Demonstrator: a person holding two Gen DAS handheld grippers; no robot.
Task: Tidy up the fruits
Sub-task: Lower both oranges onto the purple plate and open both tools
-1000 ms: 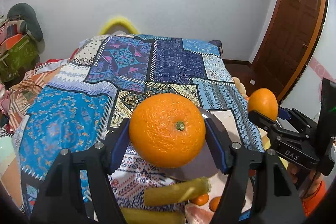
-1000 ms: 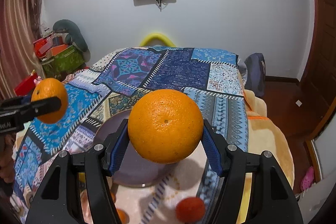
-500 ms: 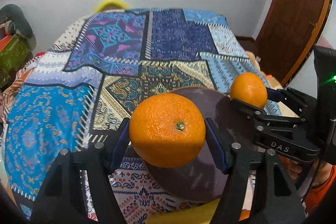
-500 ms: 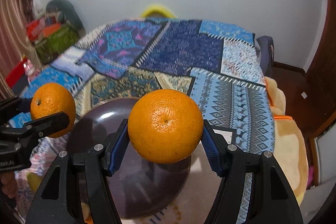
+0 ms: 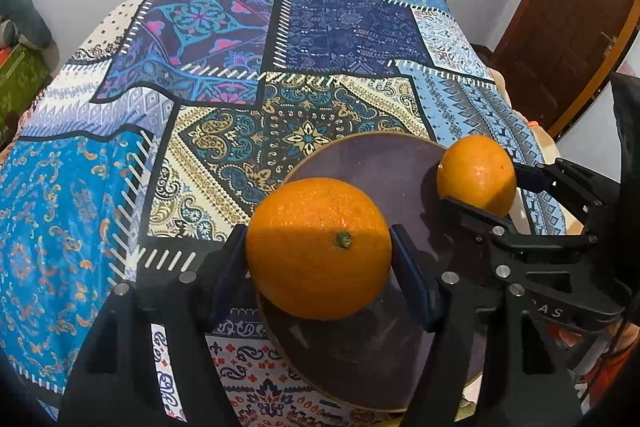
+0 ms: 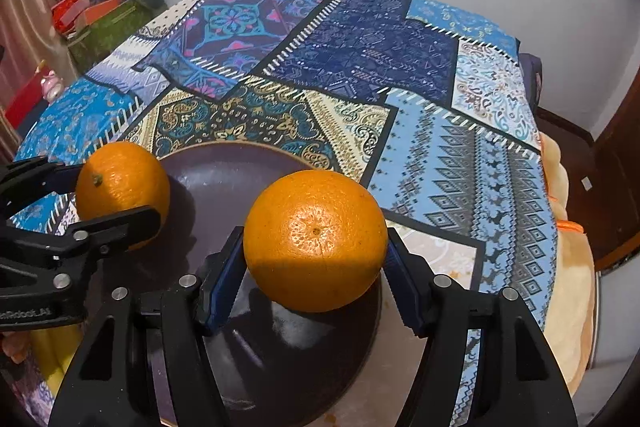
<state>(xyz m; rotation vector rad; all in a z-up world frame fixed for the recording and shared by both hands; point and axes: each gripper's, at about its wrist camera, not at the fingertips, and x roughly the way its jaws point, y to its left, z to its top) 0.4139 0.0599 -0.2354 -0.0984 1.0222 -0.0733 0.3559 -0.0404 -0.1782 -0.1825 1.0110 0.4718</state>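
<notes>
**Over the plate: two oranges, one per claw**

Above the dark plate point(image 5: 352, 163) on the patchwork bedspread point(image 5: 248, 131), left claw point(image 5: 320, 263) clamps one orange point(image 5: 318, 247) by its sides, stem facing camera. Right claw point(image 6: 316, 259) grips the other orange point(image 6: 315, 239) likewise. Both tilt down over the empty plate, likely for release there. Side grips keep round fruit from rolling.

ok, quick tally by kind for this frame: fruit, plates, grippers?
Oranges: 2, one in the left gripper, one in the right gripper
Plates: 1, dark plate below both
Grippers: 2
Total: 5
</notes>
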